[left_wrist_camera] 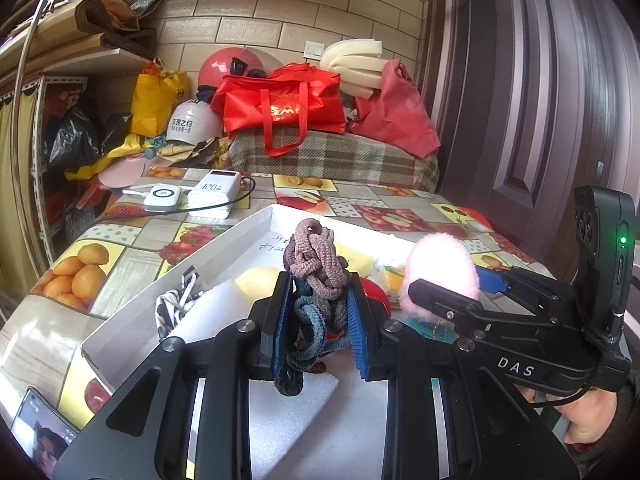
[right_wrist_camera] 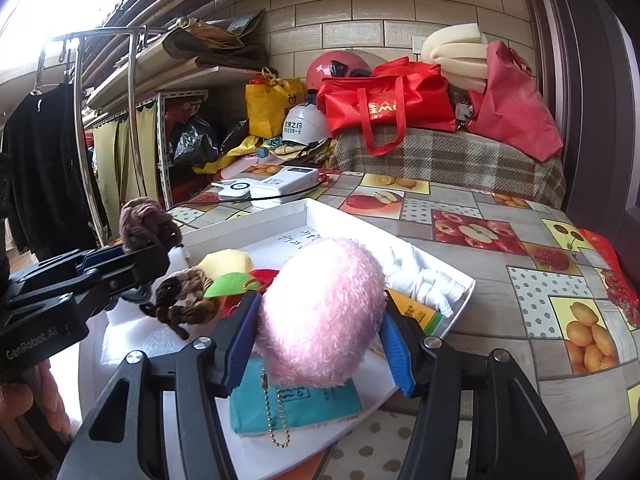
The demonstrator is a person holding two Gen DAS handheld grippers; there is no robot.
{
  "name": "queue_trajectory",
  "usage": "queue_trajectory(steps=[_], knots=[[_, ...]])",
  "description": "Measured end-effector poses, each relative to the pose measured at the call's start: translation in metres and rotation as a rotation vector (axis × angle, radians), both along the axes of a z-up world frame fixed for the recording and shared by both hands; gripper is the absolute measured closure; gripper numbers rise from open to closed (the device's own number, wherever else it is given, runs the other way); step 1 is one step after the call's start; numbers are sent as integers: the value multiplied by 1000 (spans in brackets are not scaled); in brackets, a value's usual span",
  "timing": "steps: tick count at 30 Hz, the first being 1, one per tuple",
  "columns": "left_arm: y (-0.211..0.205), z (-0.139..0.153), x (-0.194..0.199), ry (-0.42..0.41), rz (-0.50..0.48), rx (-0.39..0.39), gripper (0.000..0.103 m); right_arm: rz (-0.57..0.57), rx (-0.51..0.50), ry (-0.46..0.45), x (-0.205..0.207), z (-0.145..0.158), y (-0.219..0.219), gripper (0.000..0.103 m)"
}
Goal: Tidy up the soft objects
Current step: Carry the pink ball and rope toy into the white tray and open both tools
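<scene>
Above the near end of the white tray [right_wrist_camera: 460,284], the left gripper [left_wrist_camera: 316,320] clamps tangled hair ties [left_wrist_camera: 316,264] upright, left of the right gripper [right_wrist_camera: 320,344] squeezing a pink pompom [right_wrist_camera: 320,308].

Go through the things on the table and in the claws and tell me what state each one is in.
Left claw: shut on hair ties.
Hair ties: tangled bunch, held above the tray.
Right claw: shut on pompom.
Pompom: held, its bead chain dangling.
Tray: open, partly filled.
Brown ties: lying in the tray.
Phone: screen on.
</scene>
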State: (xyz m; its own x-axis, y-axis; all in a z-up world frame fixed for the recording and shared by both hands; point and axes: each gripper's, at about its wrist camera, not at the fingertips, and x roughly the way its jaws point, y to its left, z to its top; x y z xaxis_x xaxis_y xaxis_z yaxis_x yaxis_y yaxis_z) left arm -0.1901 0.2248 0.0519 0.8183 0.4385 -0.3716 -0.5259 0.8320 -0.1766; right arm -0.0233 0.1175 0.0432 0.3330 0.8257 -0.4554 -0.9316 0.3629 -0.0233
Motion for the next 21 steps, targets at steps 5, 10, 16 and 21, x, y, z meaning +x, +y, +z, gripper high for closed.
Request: queue_trajectory(steps=[5,10,16,21], knots=[[1,-1,9,36,20,19,77,-17,4,11,10,1,9,45],[-6,-2,15,71,26,65,76,3,-5,-11,7,1,18,44],[-5,-2,8,46,91,69,11,-10,5,-62,0,2,17,21],[-3,-2,4,32,116,68,0,-36,28,-32,7,4,13,4]])
